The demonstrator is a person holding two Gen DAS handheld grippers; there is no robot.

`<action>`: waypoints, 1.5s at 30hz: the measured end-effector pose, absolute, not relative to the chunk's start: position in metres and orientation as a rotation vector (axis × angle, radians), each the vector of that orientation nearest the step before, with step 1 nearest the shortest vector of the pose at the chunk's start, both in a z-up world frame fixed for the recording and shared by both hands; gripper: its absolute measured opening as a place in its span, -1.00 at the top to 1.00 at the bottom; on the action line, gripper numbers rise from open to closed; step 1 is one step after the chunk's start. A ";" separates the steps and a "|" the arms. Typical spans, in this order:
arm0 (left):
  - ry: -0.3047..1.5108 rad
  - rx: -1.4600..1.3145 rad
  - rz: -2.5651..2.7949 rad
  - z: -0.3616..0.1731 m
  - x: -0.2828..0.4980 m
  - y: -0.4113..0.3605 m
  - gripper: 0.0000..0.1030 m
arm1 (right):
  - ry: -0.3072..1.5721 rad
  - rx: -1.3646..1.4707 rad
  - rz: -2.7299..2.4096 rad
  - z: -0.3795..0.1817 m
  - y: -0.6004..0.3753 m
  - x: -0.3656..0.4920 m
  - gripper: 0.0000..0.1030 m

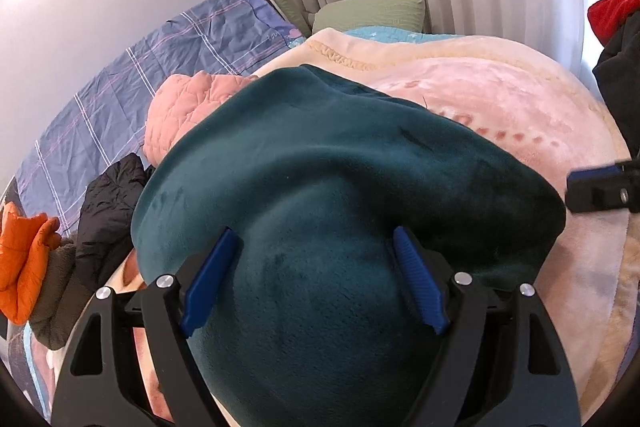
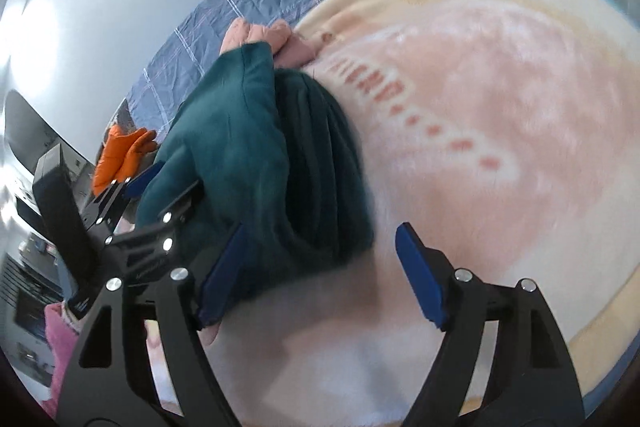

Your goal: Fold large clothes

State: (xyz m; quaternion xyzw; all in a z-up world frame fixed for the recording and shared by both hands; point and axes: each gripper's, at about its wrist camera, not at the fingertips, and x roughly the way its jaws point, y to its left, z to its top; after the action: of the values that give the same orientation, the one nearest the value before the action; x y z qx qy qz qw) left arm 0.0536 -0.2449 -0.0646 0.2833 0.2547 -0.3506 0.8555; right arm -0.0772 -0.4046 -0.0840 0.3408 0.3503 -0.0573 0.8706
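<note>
Left gripper (image 1: pixel 316 279) pointed down at the bed, jaws spread wide over the teal fleece (image 1: pixel 328 167). Fleece bulged between the blue pads (image 1: pixel 208 279), which flanked it; pads looked to touch the fabric sides, but a real grip could not be told. Fleece lay bunched on the pink blanket (image 1: pixel 500 99), near the pink quilted jacket (image 1: pixel 188 103).

Right gripper (image 2: pixel 320 267) also angled down, jaws wide, nothing held. Its left pad sat against the fleece (image 2: pixel 240 131) edge; right pad hovered over bare blanket (image 2: pixel 480 87). Left gripper (image 2: pixel 160 195) showed from the side at the fleece's left. Right-view picture was blurred.

Orange jacket (image 1: pixel 24 255) and black jacket (image 1: pixel 108 211) lay at far left.
</note>
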 end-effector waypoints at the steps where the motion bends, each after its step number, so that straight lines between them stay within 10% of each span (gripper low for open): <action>1: 0.535 0.594 -0.737 -0.065 0.054 -0.245 -0.56 | 0.735 0.748 -0.094 -0.089 -0.404 -0.079 -0.62; 11: 0.531 0.578 -0.741 -0.066 0.054 -0.245 -0.56 | 0.788 1.092 -0.009 -0.131 -0.395 -0.065 -0.95; 27: 0.566 0.452 -0.826 -0.053 0.062 -0.229 -0.57 | 0.703 1.139 -0.140 -0.136 -0.394 -0.023 -0.86; 45: 1.057 -0.547 -0.863 -0.127 0.229 -0.131 -0.97 | 0.705 1.103 -0.046 -0.135 -0.394 -0.014 -0.96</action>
State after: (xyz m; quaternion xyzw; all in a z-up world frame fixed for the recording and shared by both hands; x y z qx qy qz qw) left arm 0.2291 -0.1311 -0.1273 -0.2496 0.4822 -0.3935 0.7418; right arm -0.0139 -0.3944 -0.1353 0.5129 0.3277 -0.0214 0.7932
